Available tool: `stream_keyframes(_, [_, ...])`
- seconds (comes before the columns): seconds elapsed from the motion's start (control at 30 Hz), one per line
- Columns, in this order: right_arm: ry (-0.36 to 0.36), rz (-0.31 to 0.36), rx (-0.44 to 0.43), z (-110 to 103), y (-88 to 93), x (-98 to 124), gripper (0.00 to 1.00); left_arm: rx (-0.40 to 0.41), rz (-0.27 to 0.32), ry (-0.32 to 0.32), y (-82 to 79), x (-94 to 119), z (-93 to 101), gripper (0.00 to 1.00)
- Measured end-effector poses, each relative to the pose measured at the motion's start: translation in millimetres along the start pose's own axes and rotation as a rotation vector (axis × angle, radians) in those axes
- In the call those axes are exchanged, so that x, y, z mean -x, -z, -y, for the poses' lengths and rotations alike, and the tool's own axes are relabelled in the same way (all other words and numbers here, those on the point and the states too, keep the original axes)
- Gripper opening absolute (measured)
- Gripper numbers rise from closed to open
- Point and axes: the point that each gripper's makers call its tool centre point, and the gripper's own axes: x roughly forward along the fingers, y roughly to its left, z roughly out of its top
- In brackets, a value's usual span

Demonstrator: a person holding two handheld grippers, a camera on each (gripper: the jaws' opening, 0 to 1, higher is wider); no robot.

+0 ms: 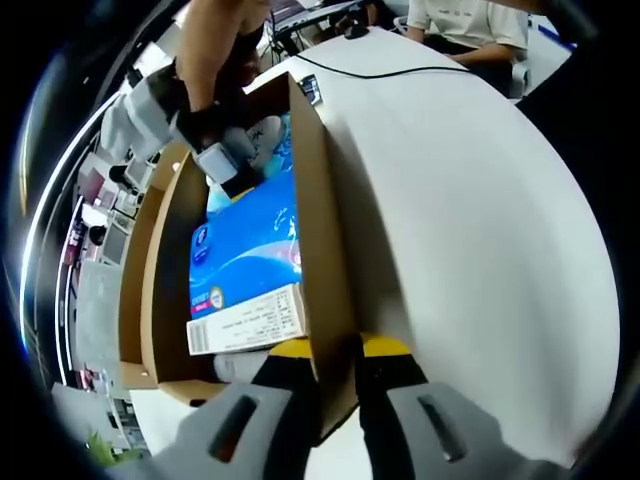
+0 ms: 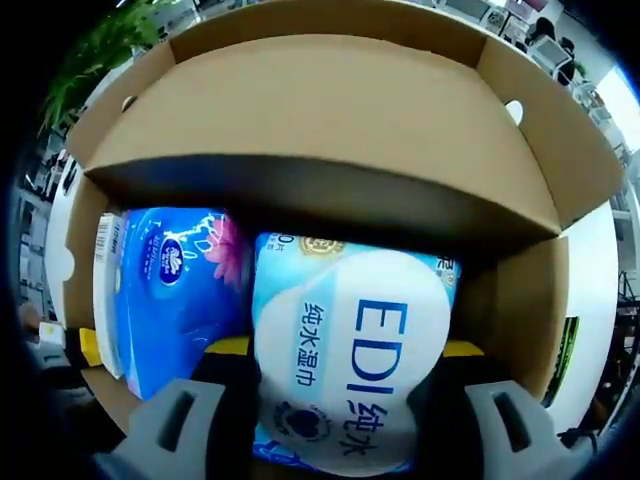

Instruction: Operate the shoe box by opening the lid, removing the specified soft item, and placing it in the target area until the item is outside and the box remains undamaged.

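- Left gripper point(image 1: 335, 375), left gripper view: its two yellow-tipped jaws are straddling the near end of the shoe box point(image 1: 320, 210), one inside and one outside the long cardboard wall, and are pinching that wall between them.
- Just inside that same wall, nearest the left gripper, a blue tissue pack point(image 1: 245, 270) is lying flat on the box floor, white barcode label toward the camera, taking up most of the near half of the box.
- Further along the box, beyond the blue tissue pack, the right gripper point(image 1: 228, 165) is reaching down into the box from above with a person's hand point(image 1: 210, 50) gripping it; something pale blue is sitting under it, but which pack it is cannot be told from this view.
- Outside the box, on the far side of the pinched wall, the white table point(image 1: 470, 230) is spreading away; a black cable point(image 1: 400, 72) is running across it past the far end of the box.
- Beyond the cable, a seated person in a white shirt point(image 1: 470, 22) is at the table's far edge.
- Right gripper view: its jaws are closed against both sides of a light-blue wet wipes pack point(image 2: 350, 360) printed "EDI", which is sitting inside the box.
- The blue tissue pack point(image 2: 165, 300) is lying right beside the wet wipes pack, touching it along one edge.
- Behind both packs, the far box wall and the raised lid point(image 2: 330, 110) are blocking the room from view.
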Motion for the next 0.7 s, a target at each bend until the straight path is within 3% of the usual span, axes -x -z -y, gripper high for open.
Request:
stream_keyframes(0.2, [0.007,0.004,-0.007,-2.9,3.7,2.0,0.69,0.002,-0.006,-0.004,1.0,-0.4,-0.6,0.12])
stream_keyframes(0.3, [0.009,0.052,-0.004,-3.9,3.2,3.9,0.68,0.001,-0.008,-0.005,1.2,-0.5,-0.6,0.12])
stream_keyframes(0.47, [0.037,0.021,-0.007,-6.0,5.6,3.6,0.67,0.0,-0.006,-0.004,1.2,-0.3,-1.1,0.12])
stream_keyframes(0.5, [0.05,0.077,0.048,-2.7,0.6,5.9,0.67,0.0,-0.006,-0.003,1.1,-0.2,-0.8,0.12])
stream_keyframes(0.53, [0.015,0.086,0.018,-5.6,4.2,7.1,0.67,-0.002,-0.006,-0.003,0.8,-0.1,-0.7,0.12])
stream_keyframes(0.57, [0.004,0.073,0.004,0.7,-3.0,3.5,0.66,-0.003,-0.008,-0.004,0.5,0.0,-0.5,0.12])
stream_keyframes(0.7, [0.017,0.017,0.009,1.0,-2.8,1.6,0.66,-0.001,-0.005,-0.004,0.1,0.0,-0.6,0.12])
